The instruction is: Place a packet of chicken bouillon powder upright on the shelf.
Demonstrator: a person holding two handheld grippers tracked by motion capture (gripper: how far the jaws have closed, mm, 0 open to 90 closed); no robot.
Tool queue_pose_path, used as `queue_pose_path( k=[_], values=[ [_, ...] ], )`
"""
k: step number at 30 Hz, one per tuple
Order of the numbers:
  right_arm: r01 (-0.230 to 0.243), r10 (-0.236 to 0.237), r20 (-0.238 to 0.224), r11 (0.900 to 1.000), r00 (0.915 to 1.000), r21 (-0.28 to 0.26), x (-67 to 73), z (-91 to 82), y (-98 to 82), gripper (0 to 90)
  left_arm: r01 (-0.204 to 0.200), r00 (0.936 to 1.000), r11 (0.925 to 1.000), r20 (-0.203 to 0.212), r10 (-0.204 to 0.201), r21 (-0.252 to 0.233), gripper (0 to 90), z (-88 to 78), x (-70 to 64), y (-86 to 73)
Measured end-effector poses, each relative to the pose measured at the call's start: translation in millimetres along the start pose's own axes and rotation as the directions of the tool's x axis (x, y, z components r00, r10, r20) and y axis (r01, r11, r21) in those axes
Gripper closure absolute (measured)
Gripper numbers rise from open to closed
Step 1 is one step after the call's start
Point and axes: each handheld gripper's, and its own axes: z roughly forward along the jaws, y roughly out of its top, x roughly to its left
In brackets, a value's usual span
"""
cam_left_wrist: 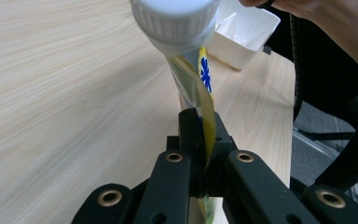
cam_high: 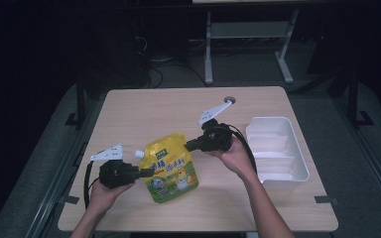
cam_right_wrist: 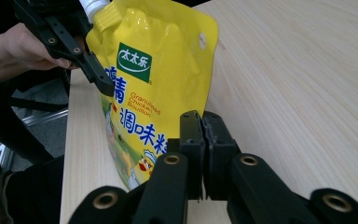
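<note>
A yellow spouted pouch (cam_high: 171,166) of chicken bouillon with a white screw cap (cam_high: 139,153) is held just above the wooden table (cam_high: 178,106), between both grippers. My left gripper (cam_high: 149,172) is shut on the pouch's left edge below the cap. In the left gripper view the pouch (cam_left_wrist: 205,93) runs edge-on into the closed jaws (cam_left_wrist: 200,121), with the cap (cam_left_wrist: 175,18) above. My right gripper (cam_high: 187,146) is shut at the pouch's right edge. In the right gripper view the jaws (cam_right_wrist: 201,123) meet where that edge of the pouch (cam_right_wrist: 154,70) ends, and the left gripper (cam_right_wrist: 105,86) shows beyond.
A white plastic bin (cam_high: 278,148) stands at the table's right side, close to my right hand; it also shows in the left gripper view (cam_left_wrist: 242,32). A small round hole (cam_high: 229,99) lies near the far edge. Dark floor and a desk frame surround the table.
</note>
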Motion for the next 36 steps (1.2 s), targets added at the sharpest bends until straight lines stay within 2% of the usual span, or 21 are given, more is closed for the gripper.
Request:
queue_pose_path(
  k=[4, 6, 8, 10, 13, 20, 26, 30, 36],
  values=[
    [0.001, -0.001, -0.006, 1.000, 1.0000, -0.014, -0.1, -3.9, -2.2, 81.1, -0.021, 0.9998, 0.9998, -0.005, 0.021, 0.006, 89.5, 0.3, -2.9, 1.1],
    [-0.002, 0.002, -0.017, 1.000, 0.9999, -0.021, 0.5, -7.6, -1.9, 75.5, -0.038, 0.9993, 0.9992, -0.005, 0.038, 0.008, 89.5, 0.6, -4.5, 1.7],
    [0.011, -0.011, -0.009, 1.000, 0.9999, -0.012, 2.2, -9.7, -1.5, 68.7, -0.041, 0.9991, 0.9991, -0.005, 0.041, 0.007, 89.5, 1.0, -5.6, 1.8],
    [0.012, -0.012, -0.011, 1.000, 0.9999, -0.013, 2.9, -10.8, -1.4, 66.6, -0.052, 0.9986, 0.9986, -0.005, 0.052, 0.009, 89.5, 1.2, -6.9, 2.2],
    [0.021, -0.022, -0.018, 1.000, 0.9996, -0.023, 5.9, -14.9, -1.5, 58.0, -0.067, 0.9977, 0.9977, 0.000, 0.067, 0.010, 89.6, 1.5, -8.8, 2.5],
    [0.045, -0.046, -0.012, 0.999, 0.9989, -0.024, 8.5, -17.0, -1.0, 49.2, -0.097, 0.9953, 0.9952, 0.006, 0.097, 0.013, 89.6, 2.5, -13.0, 4.0],
    [0.060, -0.060, -0.062, 0.998, 0.9963, -0.014, 11.0, -12.1, 0.4, 50.3, -0.106, 0.9943, 0.9943, 0.008, 0.106, 0.011, 89.6, 3.1, -14.8, 4.2],
    [0.089, -0.088, -0.104, 0.996, 0.9908, 0.014, 16.4, -3.9, 2.8, 56.1, -0.114, 0.9934, 0.9933, 0.012, 0.114, 0.014, 89.6, 3.5, -16.3, 4.7],
    [0.108, -0.101, -0.137, 0.993, 0.9854, 0.044, 19.2, 4.3, 5.0, 66.0, -0.117, 0.9930, 0.9930, 0.014, 0.117, 0.013, 89.6, 3.6, -17.6, 4.8]
  ],
)
